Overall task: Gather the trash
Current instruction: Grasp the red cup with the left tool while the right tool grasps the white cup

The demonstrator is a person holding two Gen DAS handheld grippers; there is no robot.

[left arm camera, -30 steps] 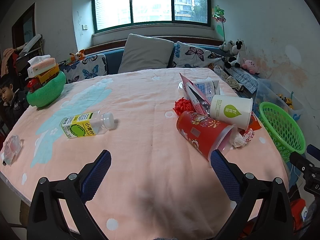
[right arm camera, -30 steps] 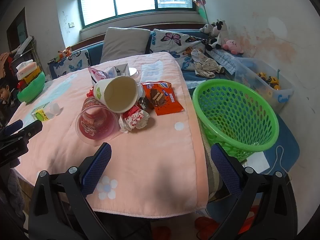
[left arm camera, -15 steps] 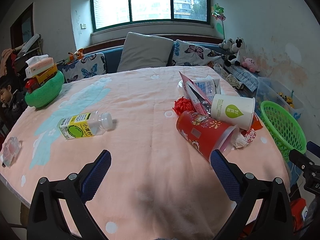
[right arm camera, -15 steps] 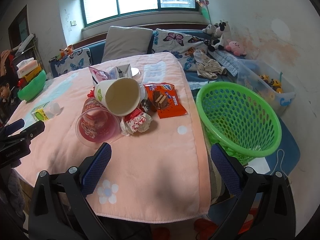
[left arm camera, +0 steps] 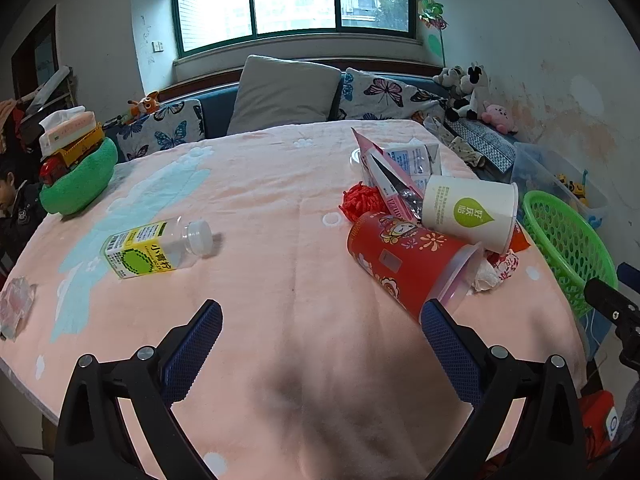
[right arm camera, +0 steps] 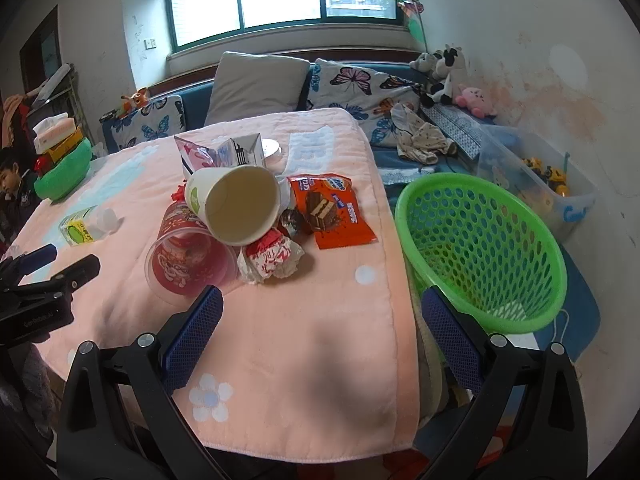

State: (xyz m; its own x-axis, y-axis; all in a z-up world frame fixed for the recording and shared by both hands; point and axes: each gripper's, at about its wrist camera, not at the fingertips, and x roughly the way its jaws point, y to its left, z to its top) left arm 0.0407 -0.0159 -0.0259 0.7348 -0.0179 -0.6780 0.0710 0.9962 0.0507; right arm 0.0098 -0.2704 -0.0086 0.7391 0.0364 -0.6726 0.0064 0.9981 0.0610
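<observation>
Your trash sits heaped: white paper cup (right arm camera: 234,204) on its side atop a tipped red cup (right arm camera: 188,258), crumpled wrapper (right arm camera: 270,260) and orange snack packet (right arm camera: 336,212) alongside, plastic bottle (left arm camera: 156,248) lying apart, green basket (right arm camera: 480,248) beside the table.

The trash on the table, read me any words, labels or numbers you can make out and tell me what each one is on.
"好尿怡", as best it reads, in white on the green leaf logo of the white paper cup.
"小青柠", in green on the yellow label of the plastic bottle; its fine print is too small.
"18", in red on the crumpled wrapper, partly creased.
Orange snack packet: lettering blurred.
Red cup and pink carton: print unreadable.
</observation>
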